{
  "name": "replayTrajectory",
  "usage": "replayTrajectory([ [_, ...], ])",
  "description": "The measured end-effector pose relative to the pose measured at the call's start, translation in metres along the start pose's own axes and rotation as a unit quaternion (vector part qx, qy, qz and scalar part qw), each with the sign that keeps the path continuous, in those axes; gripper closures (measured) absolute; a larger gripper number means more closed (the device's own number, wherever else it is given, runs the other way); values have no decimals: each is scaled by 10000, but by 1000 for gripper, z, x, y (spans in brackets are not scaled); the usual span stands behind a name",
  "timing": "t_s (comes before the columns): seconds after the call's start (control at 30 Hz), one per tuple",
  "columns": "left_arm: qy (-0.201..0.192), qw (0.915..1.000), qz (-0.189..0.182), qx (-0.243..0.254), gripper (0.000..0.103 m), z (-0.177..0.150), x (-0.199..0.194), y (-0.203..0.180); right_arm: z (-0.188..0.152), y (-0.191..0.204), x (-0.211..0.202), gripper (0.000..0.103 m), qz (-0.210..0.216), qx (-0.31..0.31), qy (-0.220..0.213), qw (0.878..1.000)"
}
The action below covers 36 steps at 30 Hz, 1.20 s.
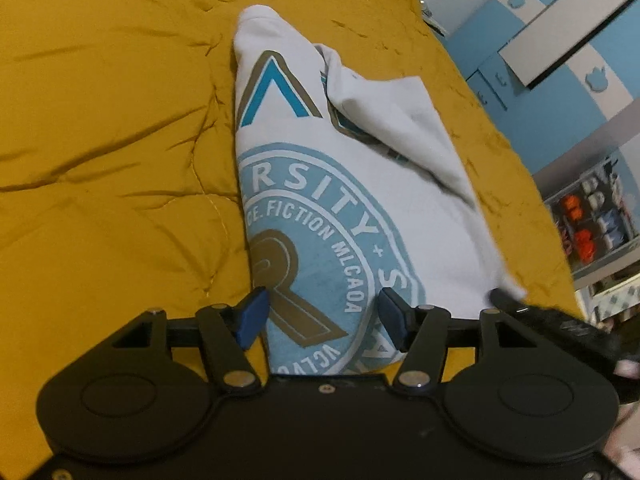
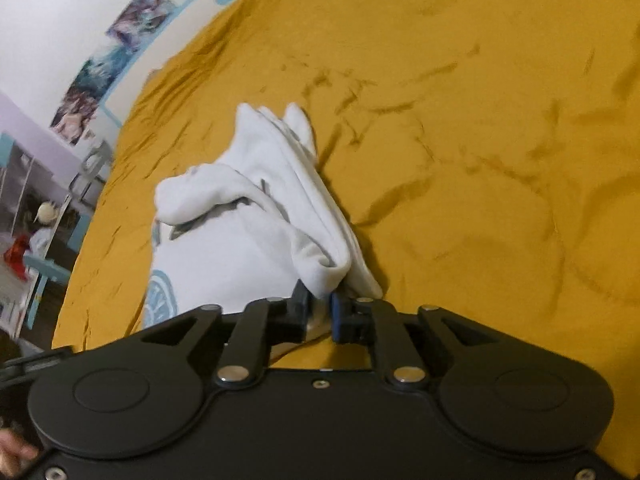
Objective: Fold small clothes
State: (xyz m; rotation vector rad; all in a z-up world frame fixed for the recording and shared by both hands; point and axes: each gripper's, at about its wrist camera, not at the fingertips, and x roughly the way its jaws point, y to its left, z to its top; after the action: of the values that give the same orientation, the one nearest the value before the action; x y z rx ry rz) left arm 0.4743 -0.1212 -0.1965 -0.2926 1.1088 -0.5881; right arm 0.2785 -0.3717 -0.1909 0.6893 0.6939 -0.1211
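On the mustard quilt (image 1: 120, 140) lies the white T-shirt (image 1: 320, 184), partly folded lengthwise into a long band, blue round print facing up; the quilt serves as the folding surface, soft but broad enough to keep the cloth flat

Left gripper (image 1: 324, 316): fingers spread, one blue pad at each side of the print at the shirt's near end. No pinch visible; the pads straddle the cloth without closing on it. Judgement: placed there to pin or steady the near end while the other side is worked

Right gripper (image 2: 318, 314): fingers drawn nearly together, pinching a bunched white fold at the shirt's near edge, on the side away from the print. Cloth sits between the pads and rises from them in a ridge, so the hold looks real, though thin

Sleeve and side panel lie doubled over the shirt body, loose and rumpled. Judgement: the pinched edge is held so that side can be carried across the shirt; layers may slip apart
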Motion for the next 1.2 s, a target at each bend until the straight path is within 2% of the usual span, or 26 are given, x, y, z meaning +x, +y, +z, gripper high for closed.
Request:
replayTrajectory([
  [0.1,-27,10000,26,69,41,0,1,-1,14,21,-21,60,-302,-753,-420,9958],
  [0.2,-211,9997,68,135,41,6,-5,-2,33,54,-20,60,-372,-1810,-718,9802],
  [0.27,-250,9993,159,225,41,8,-4,-1,46,73,-6,60,-119,-2388,-722,9683],
  [0.4,-307,9993,114,180,41,14,-5,6,61,103,41,58,492,-3321,-442,9409],
  [0.47,-440,9985,211,250,41,22,-5,6,61,113,66,55,544,-3688,-315,9274],
  [0.53,-580,9972,368,296,41,33,-4,8,61,118,84,54,623,-3850,-152,9207],
  [0.67,-788,9958,466,96,41,54,2,19,54,130,110,42,528,-4295,47,9015],
  [0.73,-808,9956,477,-25,41,61,10,26,48,131,116,42,407,-4504,41,8919],
  [0.77,-842,9953,475,-58,41,63,12,29,47,131,120,46,313,-4547,35,8901],
  [0.8,-921,9945,493,-87,41,66,15,31,47,131,124,60,245,-4589,33,8882],
  [0.83,-993,9936,520,-107,41,69,16,32,50,130,124,67,203,-4558,49,8898],
  [0.9,-1049,9929,539,-134,41,78,19,33,60,124,121,84,232,-4232,74,9057],
  [0.93,-1060,9929,518,-179,41,82,21,34,66,121,117,86,259,-4041,35,9144],
  [1.1,-988,9939,418,-243,41,88,29,35,102,87,115,90,202,-2649,-2,9641],
  [1.17,-985,9939,421,-262,40,86,31,37,111,64,118,81,61,-1878,-49,9822],
  [1.2,-978,9939,414,-290,40,85,32,40,114,50,120,81,51,-1452,-41,9894],
])
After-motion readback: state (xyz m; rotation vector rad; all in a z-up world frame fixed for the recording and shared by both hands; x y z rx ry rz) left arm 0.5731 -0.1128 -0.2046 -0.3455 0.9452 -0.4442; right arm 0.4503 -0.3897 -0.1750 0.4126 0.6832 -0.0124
